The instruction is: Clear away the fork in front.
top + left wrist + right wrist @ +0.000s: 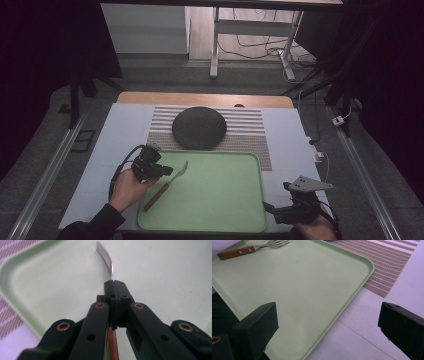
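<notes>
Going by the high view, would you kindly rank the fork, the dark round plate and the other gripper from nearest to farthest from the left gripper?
1. The fork: between the shut jaws of the left gripper, on the green tray's left side.
2. The dark round plate: beyond the tray, on the striped mat.
3. The right gripper: off the tray's right edge, at bottom right.

- Your high view is dim: the sides are almost black, and only the table (100, 165) and the floor behind it get soft light.
- In the left gripper view, the near black links are blurred, and the fork (106, 258) tines shine a little.
- In the right gripper view, the green tray (312, 290) is evenly lit and quite sharp, with soft jaws.
</notes>
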`<state>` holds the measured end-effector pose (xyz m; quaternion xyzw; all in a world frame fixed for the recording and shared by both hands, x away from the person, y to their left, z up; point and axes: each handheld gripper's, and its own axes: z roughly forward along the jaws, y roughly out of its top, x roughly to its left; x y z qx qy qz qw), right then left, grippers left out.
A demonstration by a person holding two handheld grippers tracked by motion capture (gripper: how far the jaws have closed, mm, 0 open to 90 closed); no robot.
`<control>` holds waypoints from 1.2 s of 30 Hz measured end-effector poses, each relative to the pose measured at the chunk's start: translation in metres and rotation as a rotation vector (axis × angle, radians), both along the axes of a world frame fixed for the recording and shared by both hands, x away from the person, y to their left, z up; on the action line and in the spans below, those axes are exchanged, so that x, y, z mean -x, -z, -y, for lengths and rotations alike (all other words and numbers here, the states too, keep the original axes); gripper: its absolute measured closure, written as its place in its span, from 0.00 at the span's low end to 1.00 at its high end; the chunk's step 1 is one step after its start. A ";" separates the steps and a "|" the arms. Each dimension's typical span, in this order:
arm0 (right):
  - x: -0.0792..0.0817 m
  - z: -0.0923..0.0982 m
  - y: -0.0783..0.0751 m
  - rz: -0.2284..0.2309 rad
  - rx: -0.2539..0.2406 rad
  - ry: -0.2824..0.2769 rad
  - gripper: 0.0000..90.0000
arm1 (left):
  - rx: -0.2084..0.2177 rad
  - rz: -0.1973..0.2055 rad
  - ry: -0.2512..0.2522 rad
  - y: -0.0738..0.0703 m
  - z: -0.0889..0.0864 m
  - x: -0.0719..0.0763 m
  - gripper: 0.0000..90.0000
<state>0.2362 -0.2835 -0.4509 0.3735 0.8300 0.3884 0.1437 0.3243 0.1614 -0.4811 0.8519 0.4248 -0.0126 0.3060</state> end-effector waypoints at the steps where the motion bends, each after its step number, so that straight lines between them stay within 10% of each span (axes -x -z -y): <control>1: 0.000 0.000 0.000 -0.002 -0.002 0.000 0.03 | 0.008 0.004 0.004 0.000 0.001 -0.003 0.98; 19: -0.002 -0.004 0.002 -0.030 0.030 -0.034 0.02 | 0.042 0.009 0.009 0.018 0.011 -0.036 0.98; 29: -0.002 -0.004 0.002 -0.036 0.030 -0.040 0.02 | -0.003 0.011 0.027 0.026 0.019 -0.033 0.98; 36: -0.002 -0.004 0.002 -0.039 0.030 -0.040 0.02 | -0.028 0.020 0.139 0.023 0.049 -0.017 0.98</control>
